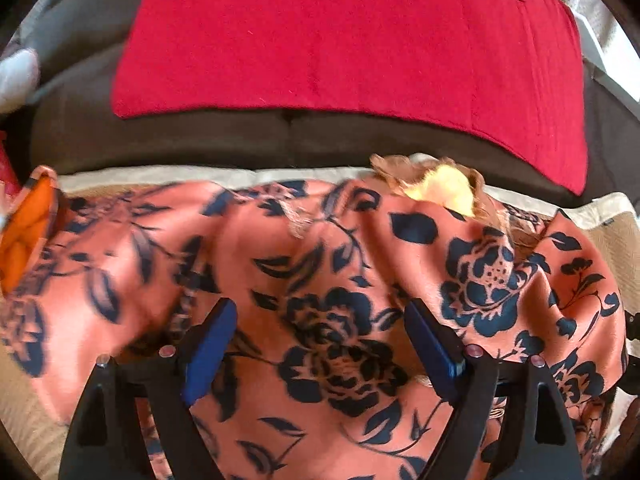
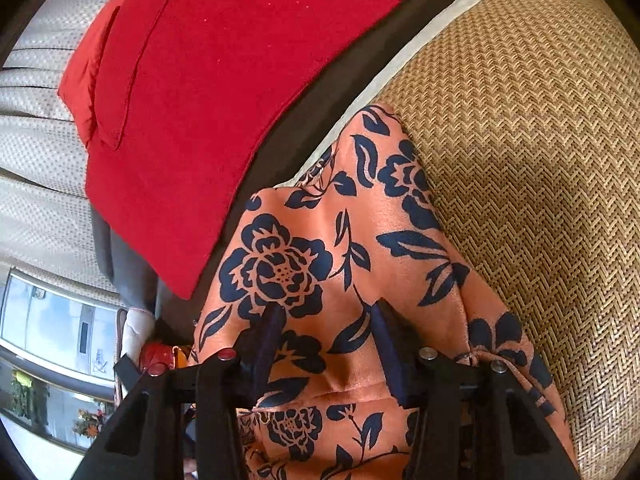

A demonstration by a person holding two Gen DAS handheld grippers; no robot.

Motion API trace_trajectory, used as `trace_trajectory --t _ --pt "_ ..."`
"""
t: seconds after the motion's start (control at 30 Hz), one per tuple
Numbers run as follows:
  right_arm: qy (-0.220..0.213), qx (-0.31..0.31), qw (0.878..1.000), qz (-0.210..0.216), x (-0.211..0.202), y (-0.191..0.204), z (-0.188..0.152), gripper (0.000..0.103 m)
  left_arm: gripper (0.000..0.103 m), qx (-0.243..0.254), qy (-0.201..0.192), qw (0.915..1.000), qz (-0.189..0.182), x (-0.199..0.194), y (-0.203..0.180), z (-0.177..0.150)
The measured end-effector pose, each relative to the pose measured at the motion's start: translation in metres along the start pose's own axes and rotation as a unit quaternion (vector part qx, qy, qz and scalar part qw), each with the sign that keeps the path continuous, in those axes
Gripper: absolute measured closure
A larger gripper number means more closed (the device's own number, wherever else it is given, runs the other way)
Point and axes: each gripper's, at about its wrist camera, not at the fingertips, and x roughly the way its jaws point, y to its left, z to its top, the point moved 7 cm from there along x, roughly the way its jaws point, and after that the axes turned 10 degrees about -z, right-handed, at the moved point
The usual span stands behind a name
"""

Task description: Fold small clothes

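Left tool (image 1: 320, 344) sits spread wide, blue pads (image 1: 210, 350) apart, nothing pinched between them; the orange floral garment (image 1: 328, 280) lies directly under and ahead of it, cloth filling the gap between the two fingers and running out to both sides. Garment is rumpled, draped in soft folds over a woven tan mat (image 1: 616, 236), with a small yellowish-brown fuzzy bit (image 1: 440, 184) poking out at its far edge. Left part of the cloth is motion-blurred. Beyond the garment, a dark brown cushion edge (image 1: 200, 140) and a red cloth (image 1: 340, 40) spread flat on it. Right tool (image 2: 328, 316) also spread, dark pads on either side of a raised fold of the same floral garment (image 2: 304, 264); the cloth passes between the fingers and under the tool, but whether the pads touch it cannot be told. From the right wrist view the garment narrows away from the tool to a point lying on the herringbone mat (image 2: 520, 140), mat bare to the right of it. Red cloth (image 2: 224, 100) lies to the upper left, well apart from the tool, its edge near the garment's left side.
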Motion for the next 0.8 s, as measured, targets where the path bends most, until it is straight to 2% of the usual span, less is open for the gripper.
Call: trace_trajectory --t 0.03,0.1,0.13,0.23,0.27,0.3,0.37,0.5,0.53,0.57,0.63,0.67,0.7,0.8 --pt "0.0 -0.004 1.0 -0.001 -0.001 -0.002 0.001 0.053 0.024 -0.002 0.001 1.0 -0.007 0.002 -0.001 0.0" --pt "-0.002 -0.01 1.0 -0.004 0.0 -0.004 0.001 0.053 0.054 -0.012 0.01 0.9997 -0.021 0.008 -0.002 -0.001" --pt "-0.003 -0.012 1.0 -0.005 0.001 -0.003 0.001 0.053 0.056 -0.016 0.009 0.9997 -0.017 0.01 0.0 -0.001" --pt "-0.003 -0.015 1.0 -0.005 -0.002 -0.003 -0.004 0.053 0.072 -0.014 -0.002 0.9999 -0.008 0.012 0.001 0.002" --pt "-0.002 -0.015 1.0 -0.005 -0.001 -0.001 -0.005 0.053 0.082 -0.015 -0.006 0.9998 -0.01 0.01 0.001 0.003" --pt "-0.002 -0.014 1.0 -0.004 0.0 -0.001 -0.005 0.052 0.101 -0.017 -0.014 0.9993 -0.028 0.005 -0.002 0.005" --pt "-0.002 -0.014 1.0 -0.005 -0.002 0.001 -0.009 0.053 0.101 -0.021 -0.02 0.9981 -0.054 -0.003 -0.006 0.006" --pt "-0.003 -0.014 1.0 -0.01 -0.002 0.007 -0.012 0.053 0.101 0.01 -0.029 0.9989 -0.036 -0.017 -0.016 0.007" --pt "-0.004 -0.013 1.0 -0.011 -0.002 0.008 -0.012 0.052 0.1 0.018 -0.028 0.9992 -0.02 -0.018 -0.015 0.006" --pt "-0.005 -0.012 1.0 -0.011 -0.001 0.009 -0.012 0.052 0.096 0.027 -0.028 0.9992 -0.003 -0.018 -0.015 0.006" --pt "-0.007 -0.011 1.0 -0.011 0.0 0.009 -0.013 0.052 0.055 0.043 -0.015 0.9985 0.031 -0.012 -0.01 0.003" --pt "-0.008 -0.011 1.0 -0.012 0.0 0.009 -0.013 0.052 0.017 0.047 -0.011 0.998 0.042 -0.009 -0.007 0.001" --pt "-0.011 -0.011 1.0 -0.014 0.0 0.009 -0.014 0.052 0.009 0.048 -0.018 0.9975 0.049 -0.01 -0.005 0.0" --pt "-0.016 -0.017 1.0 -0.02 0.002 0.011 -0.016 0.052 0.009 0.045 -0.018 0.9978 0.045 -0.003 -0.003 0.002"
